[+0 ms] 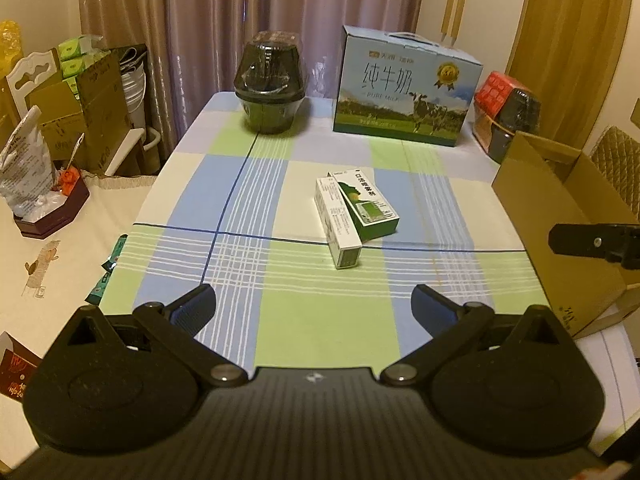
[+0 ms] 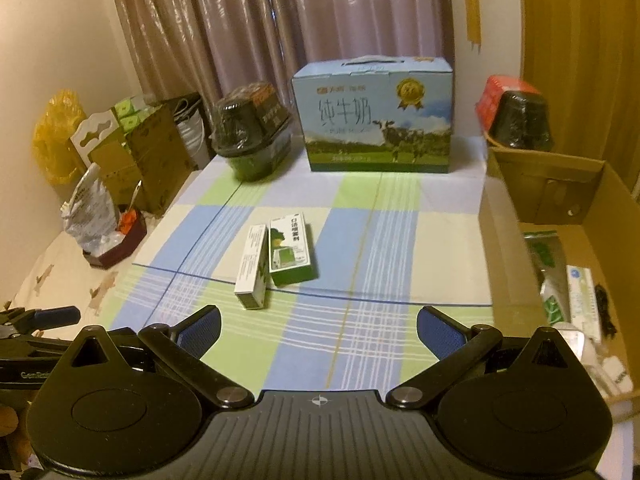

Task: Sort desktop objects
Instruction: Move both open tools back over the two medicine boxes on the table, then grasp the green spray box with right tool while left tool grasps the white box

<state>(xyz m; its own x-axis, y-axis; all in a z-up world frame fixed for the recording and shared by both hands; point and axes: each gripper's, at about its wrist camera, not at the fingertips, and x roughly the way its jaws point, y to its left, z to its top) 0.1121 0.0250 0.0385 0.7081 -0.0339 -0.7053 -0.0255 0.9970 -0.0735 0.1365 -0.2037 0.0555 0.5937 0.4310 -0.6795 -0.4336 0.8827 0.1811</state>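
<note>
Mid-table, on the checked cloth, the white box [image 1: 338, 224] and green box [image 1: 366, 204] lie touching, so grabbing one may drag the other. Left claw [image 1: 312, 312] and right claw [image 2: 318, 330] hover spread, empty; carton [image 2: 560, 216] waits right.

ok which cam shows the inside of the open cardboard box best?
Right wrist view. It looks down into the cardboard box and shows packets and small items lying inside. The left wrist view shows only the box's outer wall and raised flaps; its contents are hidden there, and the right gripper overlaps it.
</note>
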